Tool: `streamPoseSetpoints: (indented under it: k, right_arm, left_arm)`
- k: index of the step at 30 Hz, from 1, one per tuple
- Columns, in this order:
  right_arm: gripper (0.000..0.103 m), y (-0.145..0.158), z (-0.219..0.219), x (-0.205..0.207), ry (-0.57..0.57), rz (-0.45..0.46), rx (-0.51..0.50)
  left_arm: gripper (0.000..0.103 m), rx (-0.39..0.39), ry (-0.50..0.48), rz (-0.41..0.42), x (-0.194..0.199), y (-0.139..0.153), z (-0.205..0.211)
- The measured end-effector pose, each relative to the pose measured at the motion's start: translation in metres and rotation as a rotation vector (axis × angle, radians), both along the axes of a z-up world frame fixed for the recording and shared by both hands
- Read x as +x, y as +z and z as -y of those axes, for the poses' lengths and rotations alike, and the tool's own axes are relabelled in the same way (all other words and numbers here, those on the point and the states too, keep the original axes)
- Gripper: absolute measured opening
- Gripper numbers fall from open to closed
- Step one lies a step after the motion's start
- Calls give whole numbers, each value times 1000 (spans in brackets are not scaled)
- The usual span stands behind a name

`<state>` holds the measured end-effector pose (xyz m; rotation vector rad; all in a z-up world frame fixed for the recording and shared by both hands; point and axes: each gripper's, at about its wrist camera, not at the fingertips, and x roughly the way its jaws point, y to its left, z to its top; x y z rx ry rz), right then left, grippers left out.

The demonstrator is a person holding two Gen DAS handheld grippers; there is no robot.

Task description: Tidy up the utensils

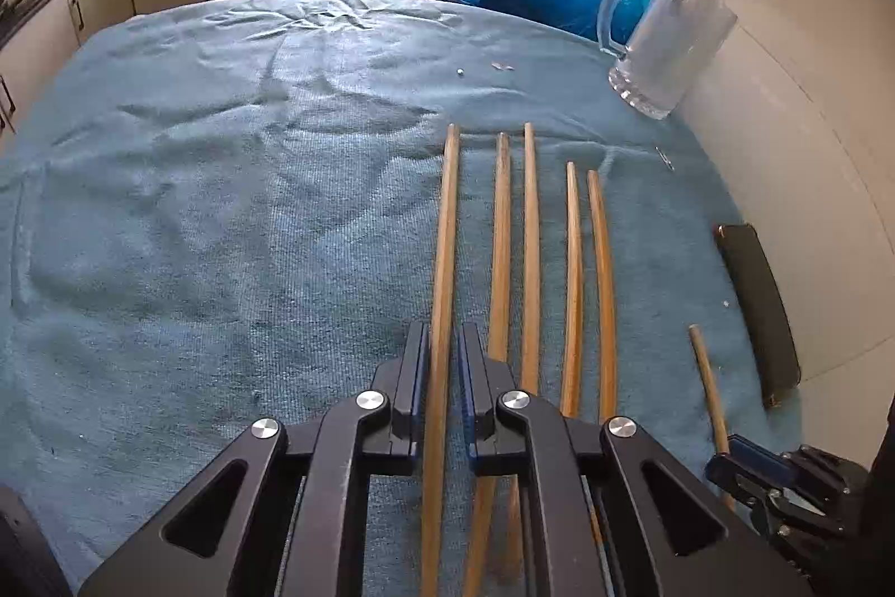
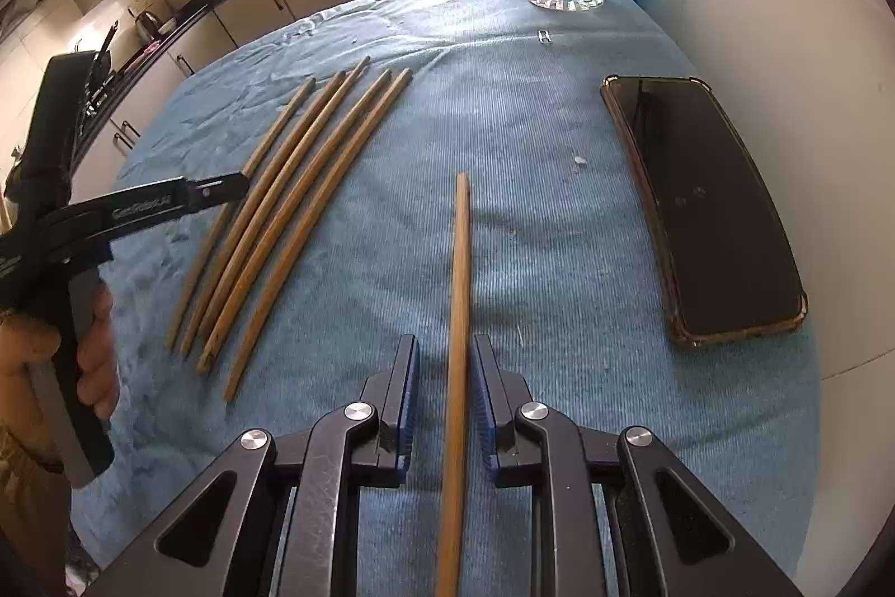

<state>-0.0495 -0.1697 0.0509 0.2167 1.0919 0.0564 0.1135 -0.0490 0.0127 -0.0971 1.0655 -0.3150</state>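
Right now the right gripper (image 2: 446,362) straddles 1 lone chopstick (image 2: 460,272) on the blue towel (image 2: 559,216), its axis running straight ahead between slightly parted pads. Likewise, the left gripper (image 1: 443,362) loosely brackets the leftmost of 5 chopsticks (image 1: 447,233).

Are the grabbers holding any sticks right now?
No. A stick lies between the left gripper pads, another stick between the right gripper pads, but neither is pinched. Both lie on the towel.
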Motion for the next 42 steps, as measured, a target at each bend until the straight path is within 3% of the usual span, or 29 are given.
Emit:
streamPoseSetpoints:
  k: [6,9,15,21,25,28,31,33,38,42]
  right_arm:
    - [20,0,-2,12,-14,-8,-13]
    - [8,-1,1,17,-31,-28,-17]
    - [8,-1,7,17,-37,-47,21]
    - [8,0,8,-9,-18,-88,49]
    - [8,0,12,-40,3,-151,83]
    - [9,1,9,-52,36,-182,54]
    - [9,2,3,-49,60,-208,13]
    - [13,2,-1,-43,65,-229,-8]
    - [14,3,-16,-38,107,-287,-87]
    - [14,4,-31,-38,165,-348,-175]
  left_arm:
    - [9,29,-12,8,4,-1,9]
    - [6,52,-5,-9,4,0,10]
    - [6,43,8,-45,-18,1,-4]
    - [6,34,-1,-110,-84,3,-34]
    - [7,63,-61,-148,-143,8,-49]
    - [7,55,-98,-150,-163,15,-54]
    - [8,105,-111,-81,-164,27,-54]
    - [13,118,-118,-78,-157,28,-51]
    - [14,167,-147,-165,-134,12,-34]
    - [14,232,-177,-184,-126,13,-23]
